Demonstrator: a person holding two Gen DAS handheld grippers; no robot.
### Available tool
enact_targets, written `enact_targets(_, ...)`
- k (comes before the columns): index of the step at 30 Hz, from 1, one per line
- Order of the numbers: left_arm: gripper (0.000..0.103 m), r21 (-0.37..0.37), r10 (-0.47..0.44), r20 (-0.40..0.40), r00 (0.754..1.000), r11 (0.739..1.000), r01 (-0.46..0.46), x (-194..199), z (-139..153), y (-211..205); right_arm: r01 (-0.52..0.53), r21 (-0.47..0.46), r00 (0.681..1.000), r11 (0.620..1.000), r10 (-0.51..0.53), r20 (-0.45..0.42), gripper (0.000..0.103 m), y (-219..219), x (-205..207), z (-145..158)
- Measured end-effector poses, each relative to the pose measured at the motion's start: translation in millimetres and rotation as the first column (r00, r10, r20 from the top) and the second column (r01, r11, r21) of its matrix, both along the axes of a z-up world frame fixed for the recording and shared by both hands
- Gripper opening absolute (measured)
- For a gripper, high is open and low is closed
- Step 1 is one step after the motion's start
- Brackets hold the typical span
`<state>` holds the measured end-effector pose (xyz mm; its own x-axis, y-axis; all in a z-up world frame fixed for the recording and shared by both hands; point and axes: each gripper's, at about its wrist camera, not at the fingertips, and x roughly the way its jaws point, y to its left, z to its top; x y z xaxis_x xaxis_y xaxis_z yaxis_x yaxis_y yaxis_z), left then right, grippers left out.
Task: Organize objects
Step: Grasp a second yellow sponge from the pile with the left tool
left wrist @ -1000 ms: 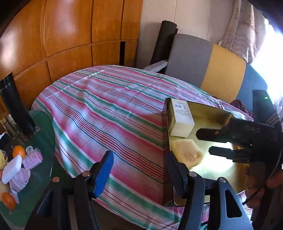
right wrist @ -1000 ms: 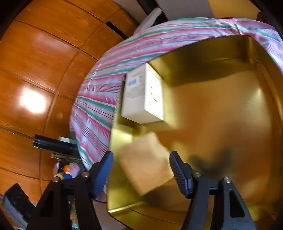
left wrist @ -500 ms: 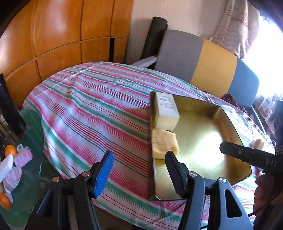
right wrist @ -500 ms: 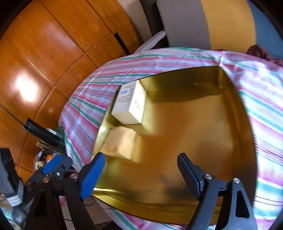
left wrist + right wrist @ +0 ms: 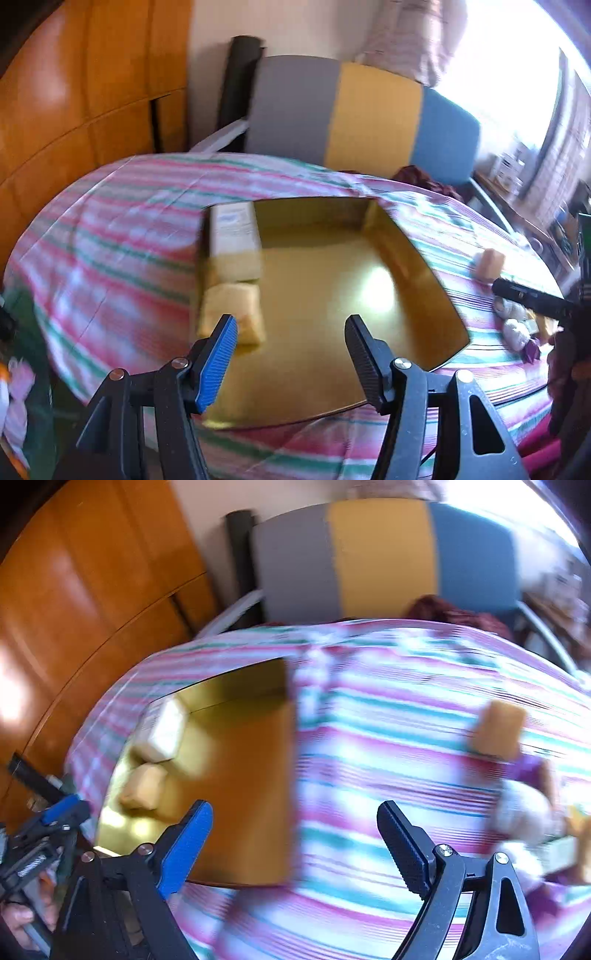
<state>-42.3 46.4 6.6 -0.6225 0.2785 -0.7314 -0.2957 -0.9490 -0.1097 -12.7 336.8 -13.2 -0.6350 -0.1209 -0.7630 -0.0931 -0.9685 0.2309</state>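
Note:
A gold tray (image 5: 413,266) lies on the striped tablecloth (image 5: 110,258). In its left side sit a white box (image 5: 234,236) and a pale yellow packet (image 5: 232,314). My left gripper (image 5: 290,354) is open and empty, hovering over the tray's near edge. My right gripper (image 5: 295,845) is open and empty, over the cloth just right of the tray (image 5: 236,775). The box (image 5: 162,733) and packet (image 5: 142,786) also show there. A tan block (image 5: 498,733) stands on the cloth to the right, with a white and purple item (image 5: 524,812) beside it.
A grey, yellow and blue chair back (image 5: 362,118) stands behind the table. Wooden panels (image 5: 74,110) fill the left. More small items (image 5: 517,328) lie at the table's right edge, by the tan block (image 5: 489,264). The right view is motion-blurred.
My right gripper has let go of the pale packet in the tray, pulled back and swung right toward the tan block. My left gripper has moved right, over the tray.

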Motion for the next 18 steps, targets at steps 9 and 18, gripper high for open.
enact_targets(9,0.061,-0.014,-0.238,-0.006,0.971,0.971,0.237,-2,17,108,0.419,0.062,0.908,0.906,-0.417,-0.038,0.094,170,54,11)
enact_targets(18,0.075,-0.019,-0.407,0.078,0.910,0.912,0.410,-14,2,238,0.763,-0.122,0.643,0.635,-0.765,0.033,0.095,282,115,-22)
